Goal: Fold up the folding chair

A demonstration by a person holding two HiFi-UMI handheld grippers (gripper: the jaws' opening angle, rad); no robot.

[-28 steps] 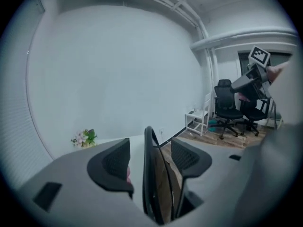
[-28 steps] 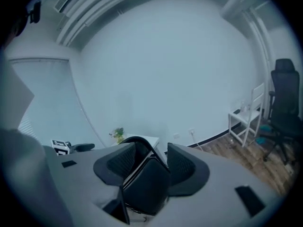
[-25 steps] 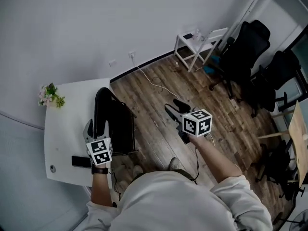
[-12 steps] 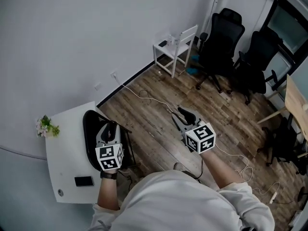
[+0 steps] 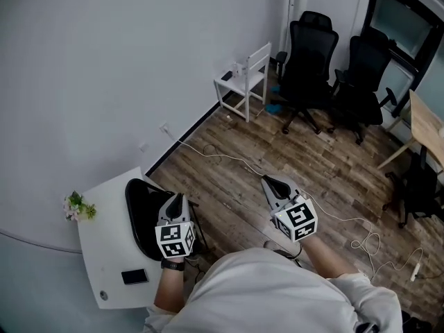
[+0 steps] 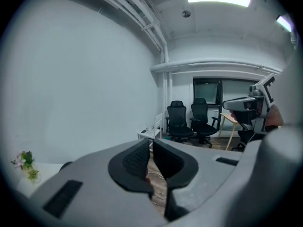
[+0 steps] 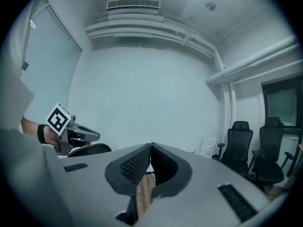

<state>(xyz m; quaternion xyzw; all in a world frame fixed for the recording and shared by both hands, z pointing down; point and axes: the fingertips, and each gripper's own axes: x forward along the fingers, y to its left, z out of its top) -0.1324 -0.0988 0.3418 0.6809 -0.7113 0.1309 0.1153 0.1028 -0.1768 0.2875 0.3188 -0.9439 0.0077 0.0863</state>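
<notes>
The black folding chair [image 5: 141,212] stands folded flat against the white table [image 5: 104,255] at the lower left; its dark top edge [image 7: 90,149] also shows in the right gripper view. My left gripper [image 5: 177,201] hovers just right of the chair, apart from it. Its jaws have just been closing and now meet with nothing between them [image 6: 151,150]. My right gripper [image 5: 268,182] is over the wood floor, well right of the chair. Its jaws have also just been closing and are shut on nothing [image 7: 150,157].
A phone [image 5: 134,277] and a small flower pot [image 5: 78,207] lie on the table. A white chair [image 5: 243,75] and two black office chairs [image 5: 312,54] stand at the back. A cable [image 5: 222,157] trails over the floor. A wooden desk [image 5: 427,127] is at the right.
Both grippers have come up and away from the chair and their jaws have gone from open to shut. The head view has swung up, showing more of the room.
</notes>
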